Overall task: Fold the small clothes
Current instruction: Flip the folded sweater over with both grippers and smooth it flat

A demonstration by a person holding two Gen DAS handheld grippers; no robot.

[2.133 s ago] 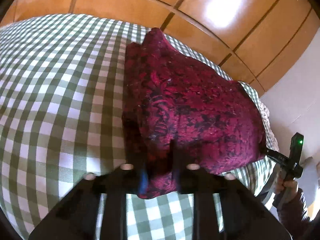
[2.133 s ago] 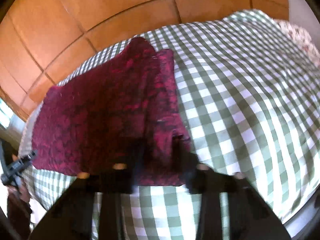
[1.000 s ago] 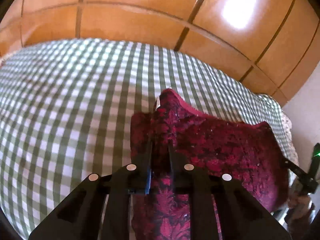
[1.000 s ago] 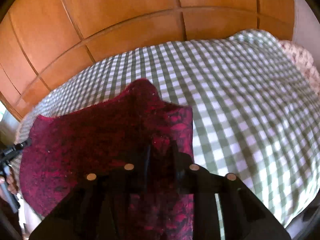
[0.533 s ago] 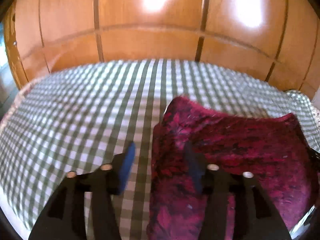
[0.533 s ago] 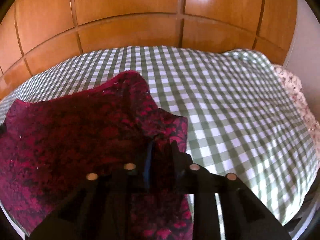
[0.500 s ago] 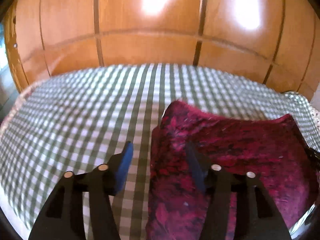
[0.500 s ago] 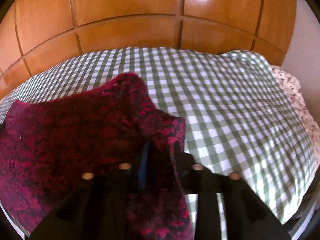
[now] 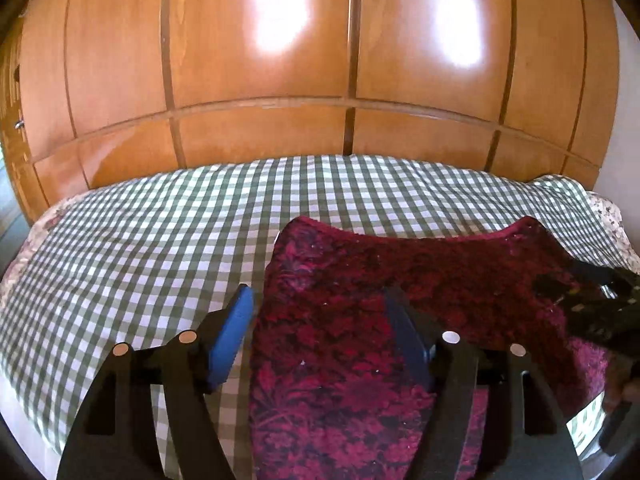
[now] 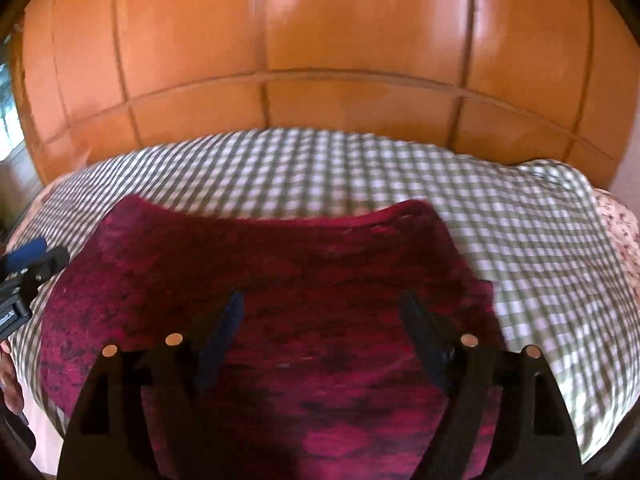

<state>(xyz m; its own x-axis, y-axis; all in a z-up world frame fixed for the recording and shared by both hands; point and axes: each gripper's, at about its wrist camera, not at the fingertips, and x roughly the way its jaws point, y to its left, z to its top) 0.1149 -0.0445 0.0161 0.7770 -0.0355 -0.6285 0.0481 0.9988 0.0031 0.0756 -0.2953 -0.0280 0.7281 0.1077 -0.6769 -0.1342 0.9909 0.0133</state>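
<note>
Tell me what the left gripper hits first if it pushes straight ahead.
Most likely the dark red garment lying on the checked bedspread; the left gripper points down at its left edge, though depth is unclear.

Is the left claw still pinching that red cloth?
Apart. The left wrist view shows the left claw just opened, pads spread clear above the red cloth.

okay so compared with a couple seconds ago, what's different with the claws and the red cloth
Both claws let go. The left claw and right claw were pinched on the red cloth's near corners and carried it down; their jaws have just been opening, and the cloth now lies flat on the checked bedspread, beneath the open jaws. The bedspread and wooden wardrobe are unchanged.
</note>
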